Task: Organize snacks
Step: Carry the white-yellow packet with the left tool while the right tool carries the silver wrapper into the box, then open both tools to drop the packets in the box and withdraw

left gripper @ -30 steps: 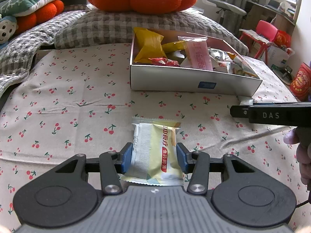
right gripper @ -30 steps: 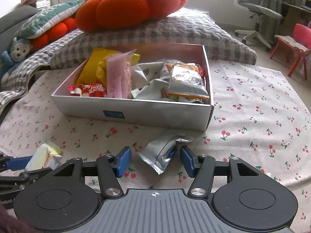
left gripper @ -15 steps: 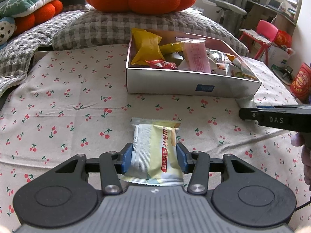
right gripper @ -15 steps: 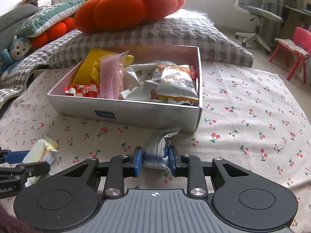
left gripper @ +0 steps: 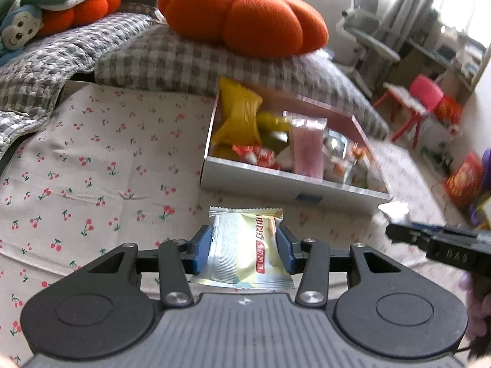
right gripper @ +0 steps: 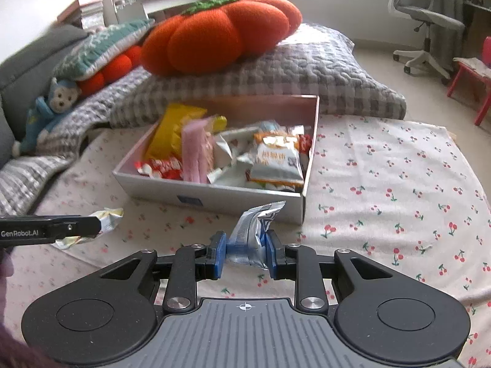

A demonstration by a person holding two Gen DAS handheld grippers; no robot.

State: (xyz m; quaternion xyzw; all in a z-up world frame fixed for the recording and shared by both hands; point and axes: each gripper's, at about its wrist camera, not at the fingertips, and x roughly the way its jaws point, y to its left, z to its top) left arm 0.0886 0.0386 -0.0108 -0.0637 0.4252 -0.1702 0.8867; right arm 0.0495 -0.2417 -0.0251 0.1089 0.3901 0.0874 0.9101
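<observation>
— How many grippers [left gripper: 245, 250]?
— Two, each with one packet [left gripper: 245, 251].
— Boxes [right gripper: 214, 197]?
— One, with several snacks; too jumbled to count.
— Cushions?
— One big pumpkin cushion [right gripper: 221, 33]. One monkey toy [right gripper: 50, 107], one office chair [right gripper: 426, 21].

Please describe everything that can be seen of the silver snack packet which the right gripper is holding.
The silver snack packet is a small foil-like pouch, silver with blue print and a ribbed, crimped seal at its far end. It looks crumpled and squeezed at its middle, where the blue pads of the right gripper press on both sides. It points away from the camera, tilted up to the right, in front of the near wall of the snack box. Whether it touches the box cannot be told.
</observation>
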